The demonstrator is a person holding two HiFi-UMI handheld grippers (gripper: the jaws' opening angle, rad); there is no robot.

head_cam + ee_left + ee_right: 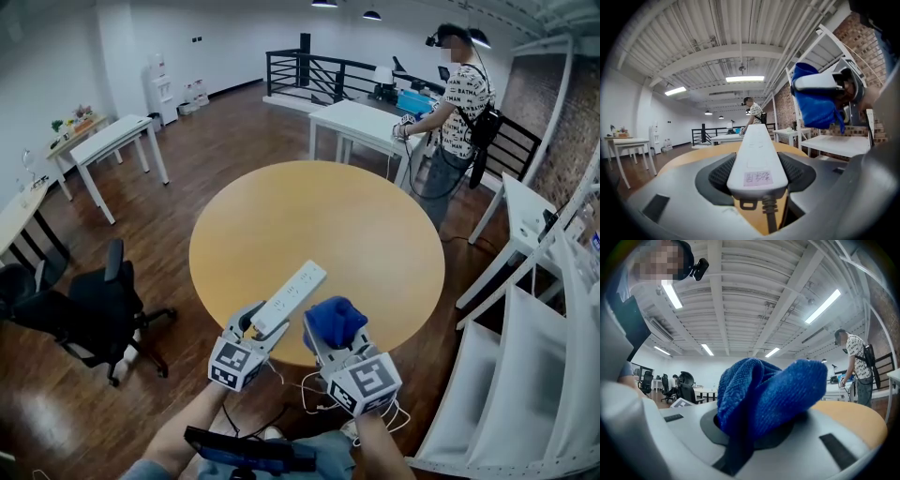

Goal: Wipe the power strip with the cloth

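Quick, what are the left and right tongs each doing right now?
Left tongs: closed on the cord end of the white power strip, holding it.
Right tongs: closed on the bunched blue cloth.

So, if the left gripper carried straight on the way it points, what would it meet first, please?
Nothing close, it seems: the left gripper, shut on the power strip, aims out over the round table; the blue cloth sits off to its right. Depth is unclear.
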